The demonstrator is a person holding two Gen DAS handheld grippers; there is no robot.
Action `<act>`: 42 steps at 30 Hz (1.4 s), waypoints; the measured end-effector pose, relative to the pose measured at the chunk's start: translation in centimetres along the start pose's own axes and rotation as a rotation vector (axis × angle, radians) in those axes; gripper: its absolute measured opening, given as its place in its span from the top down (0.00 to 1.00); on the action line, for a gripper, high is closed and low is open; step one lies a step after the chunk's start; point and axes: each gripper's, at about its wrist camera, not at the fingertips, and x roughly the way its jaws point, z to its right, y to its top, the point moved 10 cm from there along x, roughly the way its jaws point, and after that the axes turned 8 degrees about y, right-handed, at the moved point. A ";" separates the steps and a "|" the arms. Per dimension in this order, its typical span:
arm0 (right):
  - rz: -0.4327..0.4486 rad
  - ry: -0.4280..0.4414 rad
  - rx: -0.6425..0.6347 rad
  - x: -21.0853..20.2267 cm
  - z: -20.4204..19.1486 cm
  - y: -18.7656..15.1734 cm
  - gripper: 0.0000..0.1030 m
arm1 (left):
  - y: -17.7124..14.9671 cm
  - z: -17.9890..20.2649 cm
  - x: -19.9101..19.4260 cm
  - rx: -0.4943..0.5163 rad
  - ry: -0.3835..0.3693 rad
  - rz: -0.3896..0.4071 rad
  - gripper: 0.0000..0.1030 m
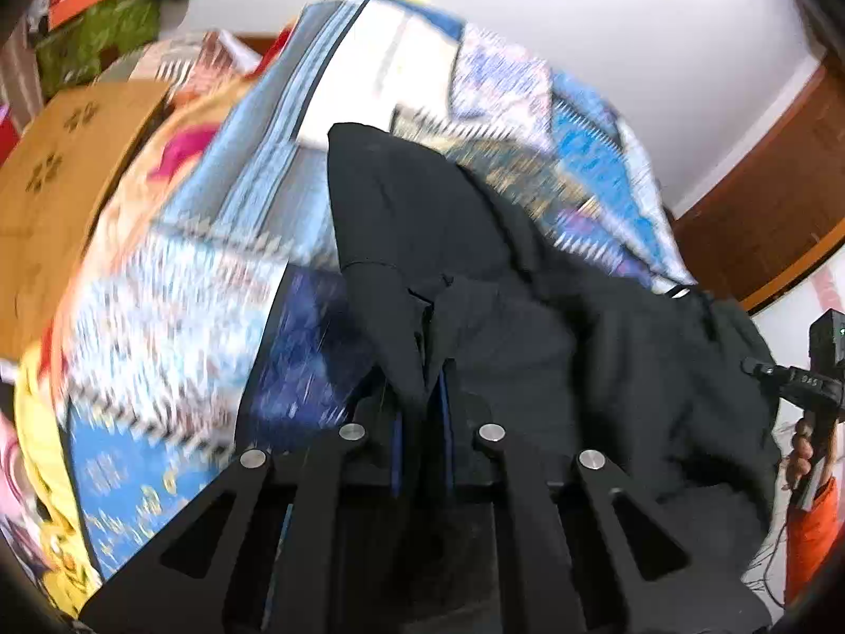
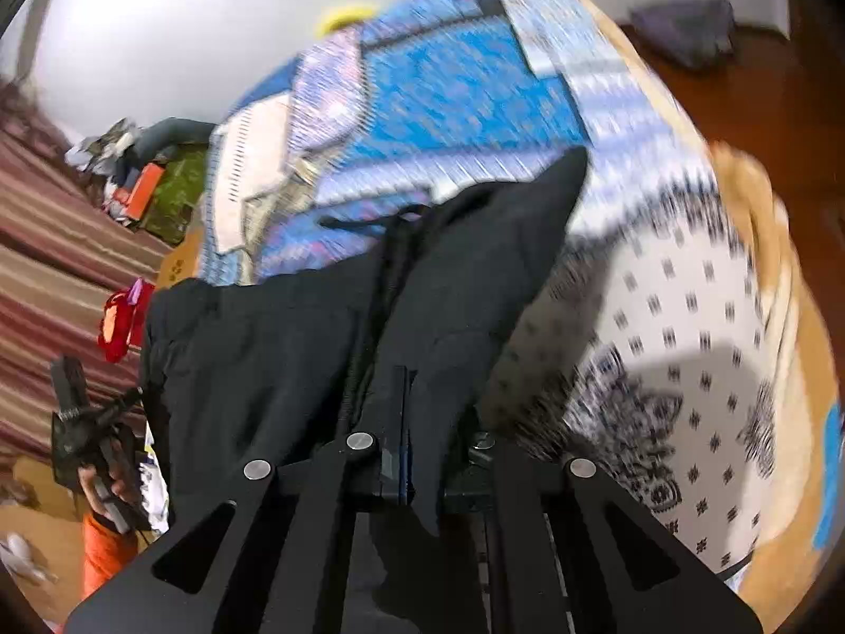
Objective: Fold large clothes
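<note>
- The left claw, at the bottom centre of its own view, is clamped on a pinch of the black garment; dark cloth rises straight out from between the closed fingers.
- The right claw, likewise bottom centre of the right wrist view, is clamped on another edge of the same garment, with a fold of cloth hanging over the right-hand finger.
- The garment is stretched between the two claws and drapes away toward the middle of each frame, over a patchwork bedspread in blue, white and yellow that fills the background.
- A drawstring trails up the centre of the right wrist view, which suggests a waistband or hood, though the blur makes it hard to say which.
- The right claw's handle also shows at the right edge of the left wrist view, and the left's at the lower left of the right view, so the two stand fairly near each other.
- Risk: each grip looks like a thin pinch near an edge, so a quick swing could pull the cloth free and drop one corner.
- Risk: the loose drawstring could snag in a linkage or end up bunched inside the fold.
- Risk: uneven tension between the claws would likely lay the garment down skewed or creased on the bedspread.
</note>
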 end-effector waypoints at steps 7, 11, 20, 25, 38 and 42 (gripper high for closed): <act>0.080 -0.041 -0.085 0.2 -1.9 4.6 0.95 | 4.7 2.0 -0.7 0.071 0.051 0.079 0.90; 0.089 -0.109 -0.096 2.2 -0.3 6.4 0.95 | 5.2 0.9 2.0 0.078 0.100 0.070 0.90; 0.041 -0.198 -0.100 4.2 4.3 5.8 0.92 | 3.3 -2.4 8.2 0.064 0.168 -0.024 0.80; 0.024 -0.264 -0.132 3.1 4.4 4.7 0.90 | 2.5 -2.4 8.2 0.095 0.222 -0.030 0.78; 0.072 -0.285 -0.224 -3.9 0.7 -0.3 0.86 | -1.3 -2.2 0.4 0.175 0.263 0.009 0.72; 0.086 -0.288 -0.242 -5.8 -0.2 -2.1 0.48 | -2.6 -2.3 -2.8 0.197 0.277 0.051 0.47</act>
